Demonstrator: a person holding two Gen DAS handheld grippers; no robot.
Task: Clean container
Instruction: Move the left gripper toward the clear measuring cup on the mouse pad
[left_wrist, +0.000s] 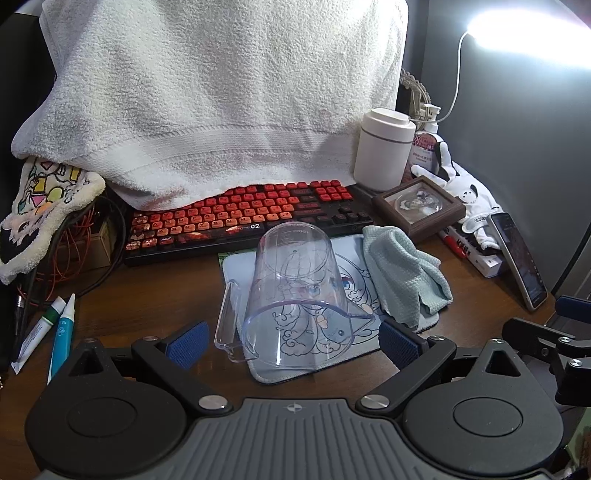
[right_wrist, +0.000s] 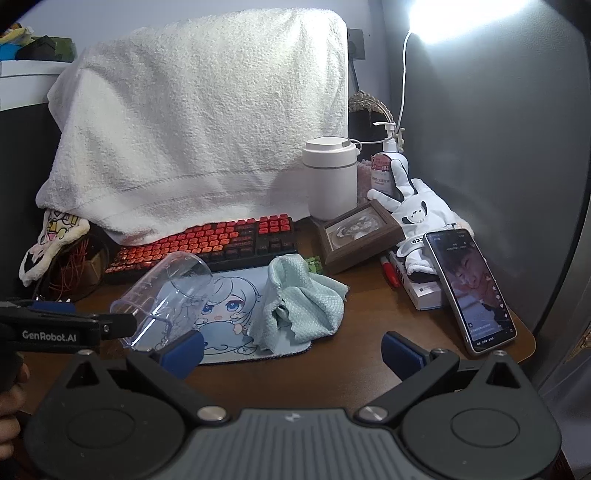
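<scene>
A clear plastic measuring jug lies on its side on a printed mouse mat, its mouth and spout toward me. My left gripper is open just in front of the jug's rim, one blue pad on each side, touching nothing. A crumpled pale green cloth rests on the mat to the jug's right. In the right wrist view the jug lies at the left and the cloth sits ahead of my right gripper, which is open and empty. The left gripper's arm enters from the left edge.
Behind the mat lie a red and black keyboard and a white towel draped over something tall. A white canister, a framed picture, a plush toy and a propped phone crowd the right. Two tubes lie at the left.
</scene>
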